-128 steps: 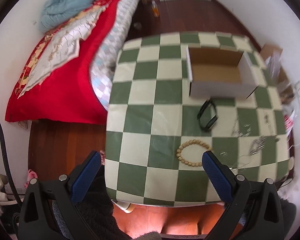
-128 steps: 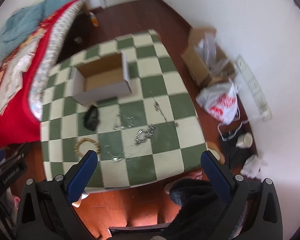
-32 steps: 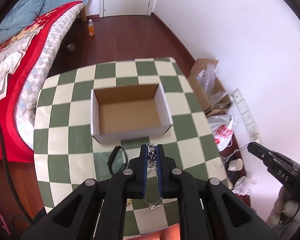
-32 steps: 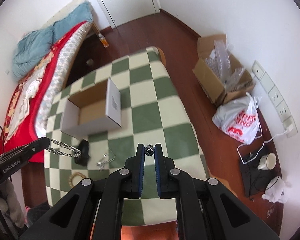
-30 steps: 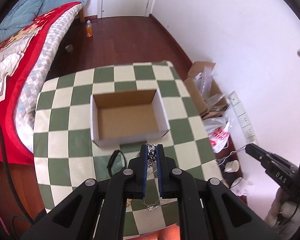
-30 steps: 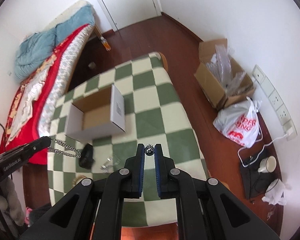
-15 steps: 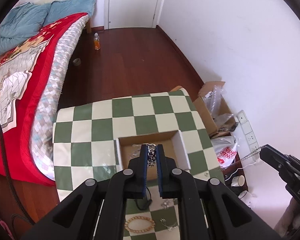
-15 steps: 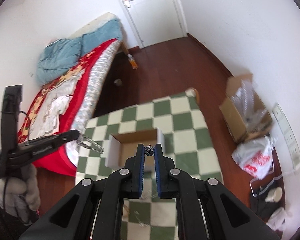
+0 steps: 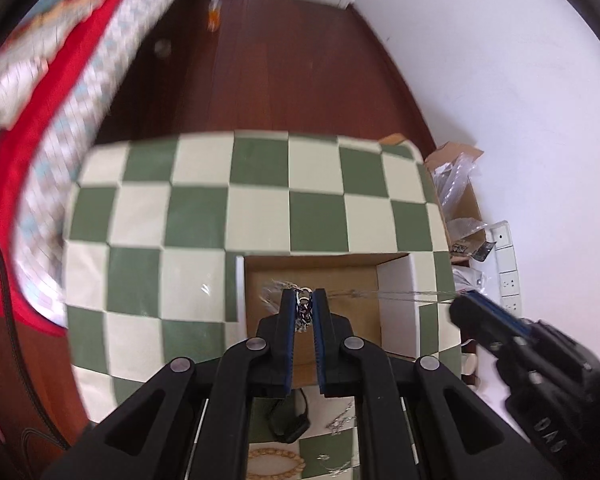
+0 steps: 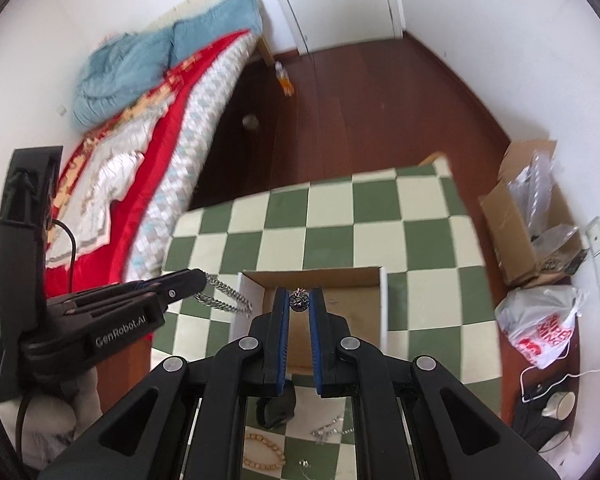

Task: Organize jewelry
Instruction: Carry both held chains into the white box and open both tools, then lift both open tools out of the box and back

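My left gripper (image 9: 303, 307) is shut on a thick silver chain (image 9: 303, 312), held over the open cardboard box (image 9: 328, 280) on the green-and-cream checkered table (image 9: 204, 216). In the right wrist view the chain (image 10: 224, 300) hangs from the left gripper (image 10: 200, 276) beside the box's left wall. My right gripper (image 10: 299, 302) is shut on a thin necklace's round pendant (image 10: 299, 301) above the box (image 10: 374, 304). In the left wrist view, the thin necklace chain (image 9: 384, 295) stretches across the box to the right gripper (image 9: 466, 300).
A wooden bead bracelet (image 10: 262, 456), a black band (image 10: 276, 406) and loose silver chains (image 10: 328, 432) lie on the table's near side. A red-covered bed (image 10: 140, 128) stands left. A cardboard box (image 10: 520, 216) and plastic bag (image 10: 540, 328) sit on the floor right.
Both grippers have come down closer to the table and box, each still shut on its jewelry. The box now fills more of both views.
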The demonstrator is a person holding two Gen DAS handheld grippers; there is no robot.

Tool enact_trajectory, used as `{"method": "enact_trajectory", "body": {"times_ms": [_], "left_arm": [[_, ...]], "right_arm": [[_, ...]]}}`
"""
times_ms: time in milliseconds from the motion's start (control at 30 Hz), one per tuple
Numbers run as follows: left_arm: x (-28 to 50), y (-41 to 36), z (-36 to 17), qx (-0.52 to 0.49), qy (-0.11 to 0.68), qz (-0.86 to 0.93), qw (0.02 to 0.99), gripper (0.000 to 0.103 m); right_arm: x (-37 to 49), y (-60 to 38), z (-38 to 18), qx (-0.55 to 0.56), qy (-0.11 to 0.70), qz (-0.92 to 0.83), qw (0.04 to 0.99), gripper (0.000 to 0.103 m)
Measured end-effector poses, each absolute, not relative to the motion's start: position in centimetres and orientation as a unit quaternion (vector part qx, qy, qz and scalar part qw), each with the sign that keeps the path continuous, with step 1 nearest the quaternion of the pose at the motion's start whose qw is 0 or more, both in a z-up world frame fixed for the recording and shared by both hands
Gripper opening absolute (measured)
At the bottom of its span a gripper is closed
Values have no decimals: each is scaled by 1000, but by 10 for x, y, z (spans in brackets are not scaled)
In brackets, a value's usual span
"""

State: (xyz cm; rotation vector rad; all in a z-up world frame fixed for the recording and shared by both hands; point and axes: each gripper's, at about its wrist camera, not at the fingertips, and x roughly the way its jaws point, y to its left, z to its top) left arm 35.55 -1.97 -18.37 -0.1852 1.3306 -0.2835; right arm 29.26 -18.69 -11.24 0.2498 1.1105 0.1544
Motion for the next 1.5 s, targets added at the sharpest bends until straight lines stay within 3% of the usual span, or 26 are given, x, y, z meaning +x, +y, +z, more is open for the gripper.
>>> {"method": "enact_trajectory", "body": {"times_ms": [367, 433, 467, 500, 533, 567, 600, 633, 667, 733, 767, 1000, 1500], "left_arm": [[382, -24, -216, -91, 655, -83, 746, 9], [383, -27, -210, -65, 646, -67, 757, 13], [384, -28, -207, -49, 643, -59, 762, 20], [385, -28, -202, -38, 635, -53, 770, 25], [384, -27, -199, -29, 628, -47, 777, 37], [383, -26, -194, -16, 617, -37, 786, 54], [383, -25, -190, -9, 608, -30, 793, 65], [380, -23, -186, 5, 596, -15, 803, 82], [379, -20, -183, 15, 589, -5, 808, 92], [374, -14, -180, 19, 582, 8, 813, 96], [370, -9, -179, 23, 580, 15, 814, 102], [333, 10, -180, 15, 567, 36, 823, 103], [258, 23, -151, 29, 510, 52, 858, 103]], "right_arm": [[346, -184, -190, 89, 616, 44, 782, 11], [350, -188, -195, 87, 630, 38, 771, 19], [351, -191, -196, 85, 635, 30, 767, 25], [350, -193, -197, 87, 639, 29, 764, 42], [350, -194, -198, 86, 643, 28, 760, 50], [349, -194, -197, 82, 646, 24, 758, 51], [347, -194, -196, 77, 648, 21, 758, 51], [345, -194, -195, 75, 649, 22, 757, 58], [342, -194, -194, 74, 653, 20, 754, 64], [336, -191, -193, 65, 658, 18, 750, 89], [333, -190, -192, 60, 659, 16, 749, 93], [300, -181, -199, 43, 662, -1, 749, 103], [244, -176, -171, 4, 593, -39, 804, 103]]}}
